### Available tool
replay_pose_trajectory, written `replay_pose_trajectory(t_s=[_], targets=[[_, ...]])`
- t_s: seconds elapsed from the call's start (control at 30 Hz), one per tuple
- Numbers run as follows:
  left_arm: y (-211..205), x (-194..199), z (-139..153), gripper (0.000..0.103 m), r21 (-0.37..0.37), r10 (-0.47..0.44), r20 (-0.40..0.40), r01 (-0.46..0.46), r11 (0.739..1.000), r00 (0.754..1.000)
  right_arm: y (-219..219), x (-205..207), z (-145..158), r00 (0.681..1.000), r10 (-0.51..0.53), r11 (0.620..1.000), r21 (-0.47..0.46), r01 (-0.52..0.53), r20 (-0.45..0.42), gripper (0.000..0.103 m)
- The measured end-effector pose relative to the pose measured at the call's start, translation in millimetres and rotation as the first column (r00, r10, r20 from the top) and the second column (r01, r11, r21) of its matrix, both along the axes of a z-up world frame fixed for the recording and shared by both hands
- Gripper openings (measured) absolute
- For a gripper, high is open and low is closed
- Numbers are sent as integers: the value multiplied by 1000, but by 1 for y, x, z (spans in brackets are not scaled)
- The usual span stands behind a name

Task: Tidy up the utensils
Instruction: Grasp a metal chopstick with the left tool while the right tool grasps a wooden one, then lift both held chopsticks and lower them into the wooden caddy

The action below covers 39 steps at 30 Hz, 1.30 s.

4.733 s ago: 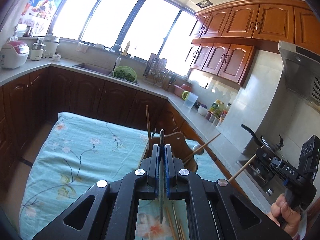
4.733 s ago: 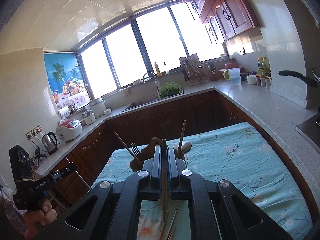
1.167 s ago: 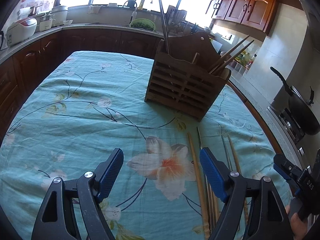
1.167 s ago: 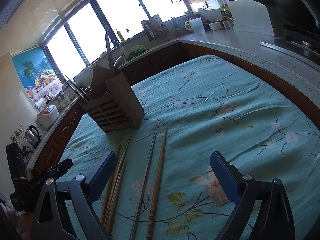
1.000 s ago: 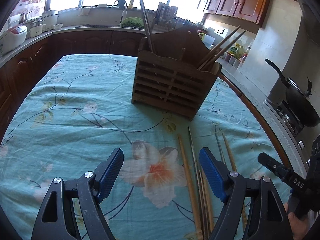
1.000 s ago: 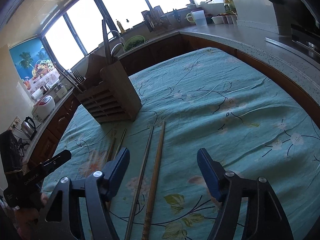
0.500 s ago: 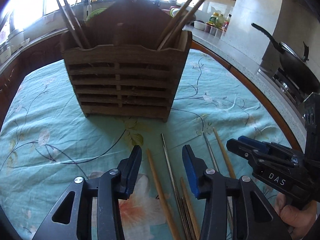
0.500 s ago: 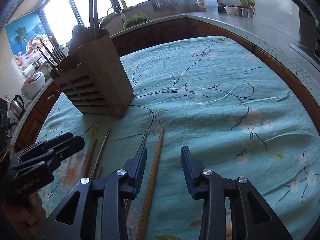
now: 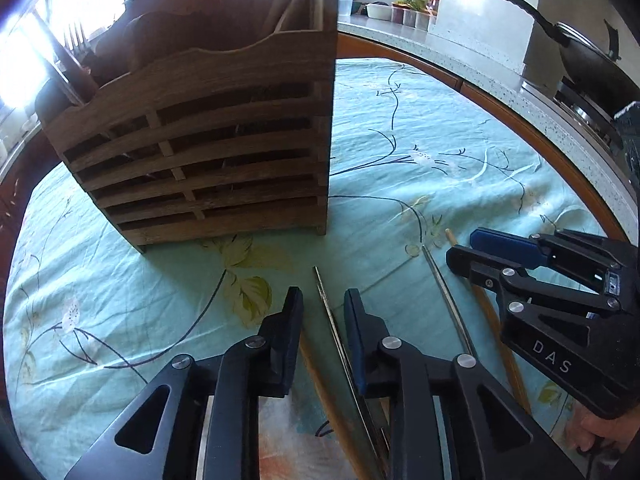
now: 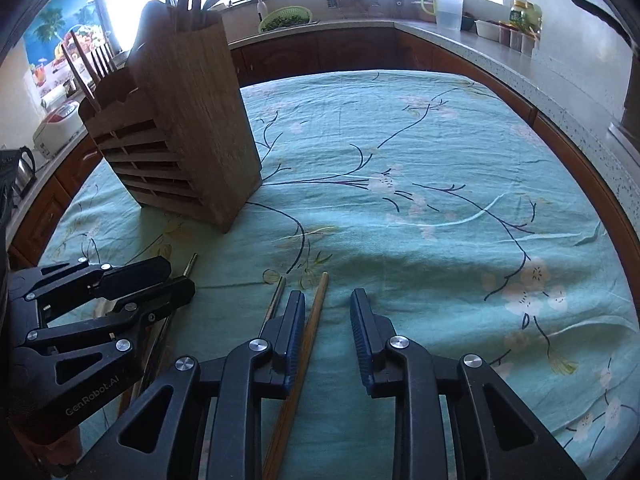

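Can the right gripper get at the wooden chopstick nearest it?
Probably yes: the wooden chopstick lies bare on the tablecloth between the right gripper's jaws, which have just been closing; nothing covers it.

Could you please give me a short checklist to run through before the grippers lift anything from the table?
1. Metal chopstick between the left gripper's jaws: ok. The jaws have just been closing, but gaps still show on both sides.
2. Wooden chopstick between the right gripper's jaws: ok. It lies close along one pad; the jaws have just been closing and are not yet clamped.
3. Only one stick in the left grip: cannot tell; a second thin stick lies right alongside.
4. Grippers apart from each other: ok.
5. Wooden holder upright on the tablecloth: ok.
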<state>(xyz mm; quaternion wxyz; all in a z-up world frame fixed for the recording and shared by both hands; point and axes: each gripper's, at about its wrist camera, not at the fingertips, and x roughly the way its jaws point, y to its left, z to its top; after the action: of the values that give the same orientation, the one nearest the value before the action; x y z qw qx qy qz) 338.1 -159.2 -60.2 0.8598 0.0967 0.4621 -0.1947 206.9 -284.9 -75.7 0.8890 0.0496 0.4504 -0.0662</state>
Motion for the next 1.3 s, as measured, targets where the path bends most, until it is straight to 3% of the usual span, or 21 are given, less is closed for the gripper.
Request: replay_pose_trajectory(t_s=[0.03,0.13,0.27,0.47,0.6,0.9,1.3], targets=[[-1,0,1,7,-12,-2,9,2,1000,1000,3,-1,0,1000,5,1000,-20,-5,2,24],[-4,4,-3,5,-19,-10,3,10,1000,1000,-1,-3,0,1000,0,1000,3,0,6,8],[3,7,-4,3,-79,4,-19,-6,997,1000,-10,-7,4,999,-30,995,92,28,18,5],[16,-8,16,3,-166,21,20,-18,986,1000,-10,-28,30,994,-52,984,173,35,94,5],[44,-38,45,3,-228,36,68,-19,973,997,-9,-43,57,984,-59,978,207,24,167,5],[110,-95,101,3,-370,99,150,-37,928,984,-2,-74,113,952,-59,978,210,-5,300,5],[169,-145,151,3,-454,147,239,-23,891,960,11,-96,162,906,-46,982,185,-36,421,5]])
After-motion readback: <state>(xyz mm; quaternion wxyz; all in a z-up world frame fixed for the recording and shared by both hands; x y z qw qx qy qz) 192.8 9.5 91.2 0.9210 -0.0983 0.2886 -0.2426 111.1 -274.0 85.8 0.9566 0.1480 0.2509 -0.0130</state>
